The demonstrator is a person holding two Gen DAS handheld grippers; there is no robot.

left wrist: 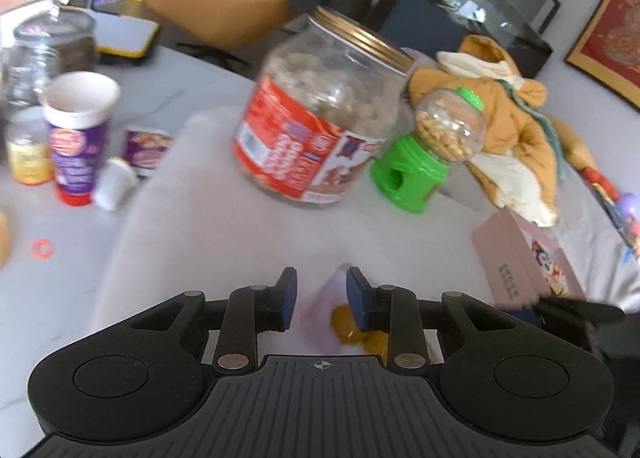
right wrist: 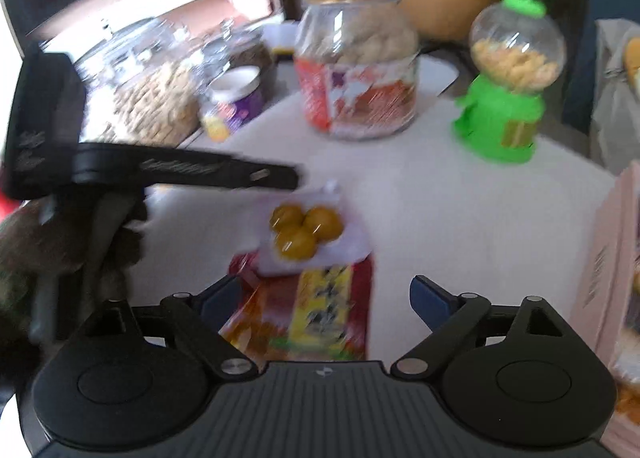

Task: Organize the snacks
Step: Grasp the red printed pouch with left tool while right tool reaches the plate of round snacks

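My left gripper [left wrist: 321, 300] is nearly shut on a clear packet of yellow round candies [left wrist: 352, 322], pinching its top corner. The same packet [right wrist: 306, 230] shows in the right wrist view, lying partly over a red and yellow snack bag [right wrist: 308, 318]. The left gripper's body reaches in from the left there, its fingers [right wrist: 276, 174] at the packet's top. My right gripper [right wrist: 326, 298] is open and empty, its jaws either side of the red bag.
A big cookie jar [left wrist: 320, 126] with gold lid and a green candy dispenser [left wrist: 430, 150] stand behind. Purple cup [left wrist: 78, 138], small bottles and glass jars sit left. A pink box [left wrist: 524, 262] is at the right, with an orange cloth [left wrist: 504, 130] behind it.
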